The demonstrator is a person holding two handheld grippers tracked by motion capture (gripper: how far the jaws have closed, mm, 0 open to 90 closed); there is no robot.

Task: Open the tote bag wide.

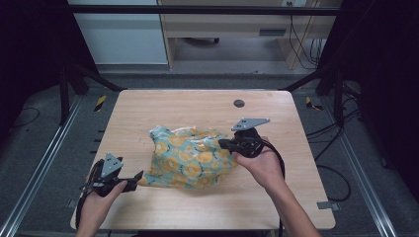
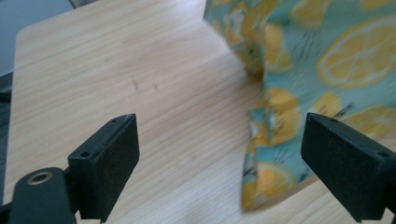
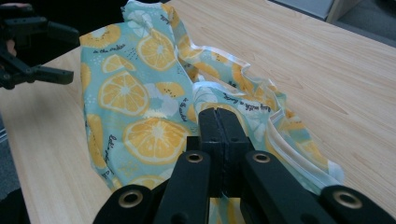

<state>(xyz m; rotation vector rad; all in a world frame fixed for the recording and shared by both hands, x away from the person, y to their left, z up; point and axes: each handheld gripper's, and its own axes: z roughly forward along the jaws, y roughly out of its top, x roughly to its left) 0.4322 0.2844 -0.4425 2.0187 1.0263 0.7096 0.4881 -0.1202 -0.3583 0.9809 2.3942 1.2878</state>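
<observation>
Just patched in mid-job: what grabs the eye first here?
The lemon-print cloth, crumpled at the middle of the wooden table. The right claw is shut on its right-hand edge, while the left claw stands open at the cloth's near-left corner, not yet pinching it.
</observation>
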